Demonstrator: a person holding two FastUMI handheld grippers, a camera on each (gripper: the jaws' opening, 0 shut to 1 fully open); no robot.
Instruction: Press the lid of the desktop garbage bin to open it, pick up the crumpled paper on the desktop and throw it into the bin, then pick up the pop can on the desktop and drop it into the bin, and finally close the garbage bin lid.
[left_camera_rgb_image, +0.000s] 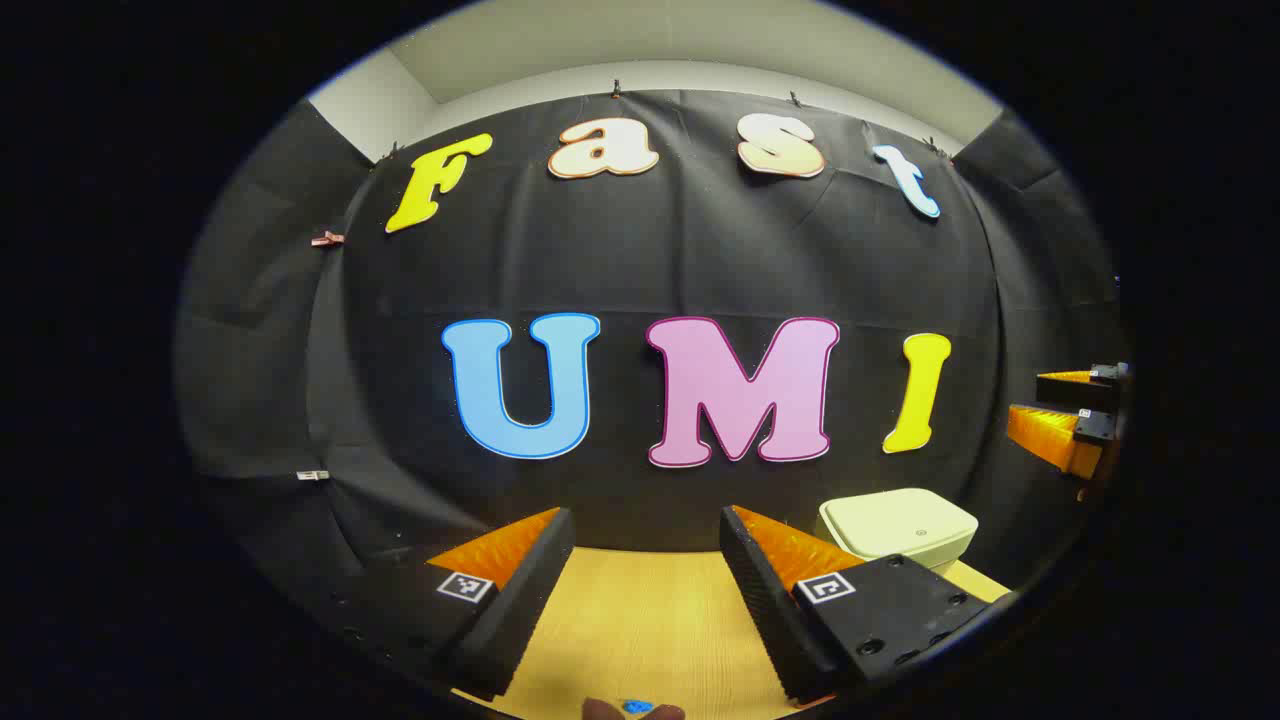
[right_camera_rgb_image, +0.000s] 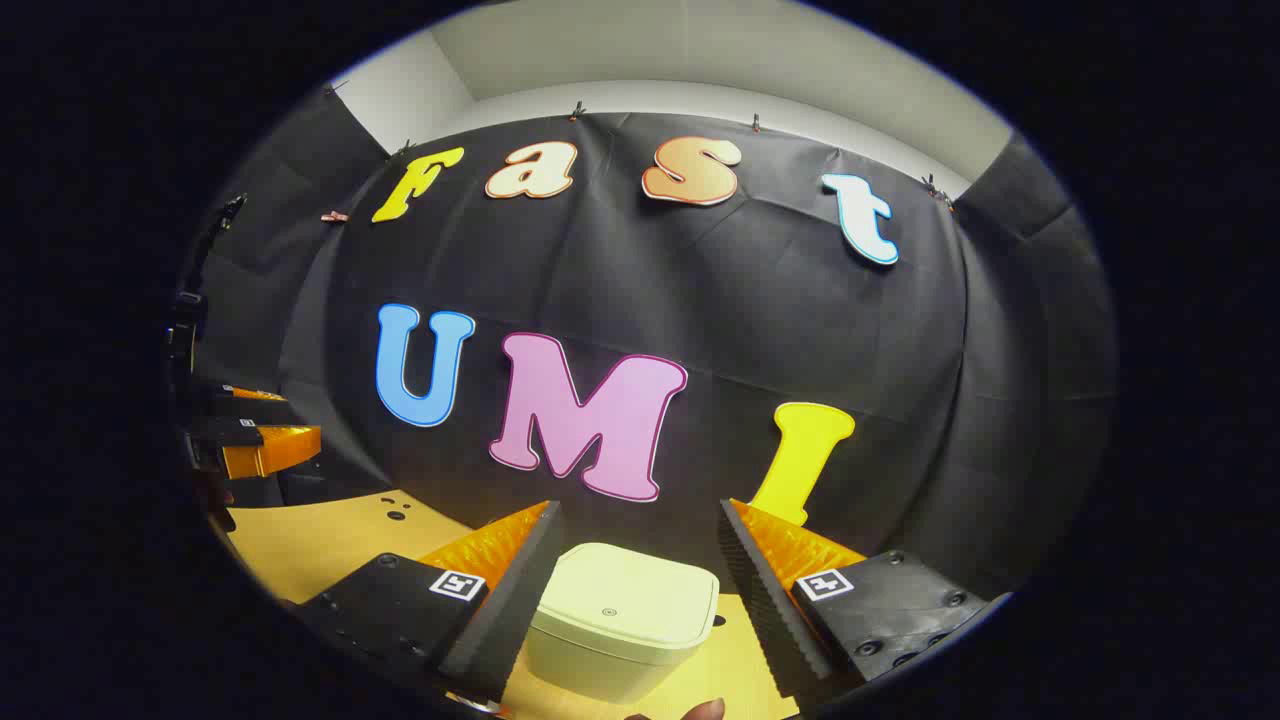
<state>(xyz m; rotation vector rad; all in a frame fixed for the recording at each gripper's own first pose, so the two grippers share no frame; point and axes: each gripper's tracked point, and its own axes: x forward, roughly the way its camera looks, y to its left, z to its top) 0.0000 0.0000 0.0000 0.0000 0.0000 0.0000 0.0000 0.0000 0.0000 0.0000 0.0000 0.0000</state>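
Left gripper view, left to right: left tool open, fingers spread with nothing between them, held over the bare wooden surface. Garbage bin sits right of the tool's right finger, partly behind it, lid down, close to the black cloth wall. Far right edge — right tool seen from the side, raised above bin level; can't tell its fingers' spread from here.

Right gripper view, left to right: left tool at the far left edge, above the surface, well apart from the bin. Two small dark spots on the surface near the wall. Right tool open — bin sits ahead, framed between its two fingers, not touched by either. Lid closed, small round mark at its centre. Crumpled paper and can not seen.
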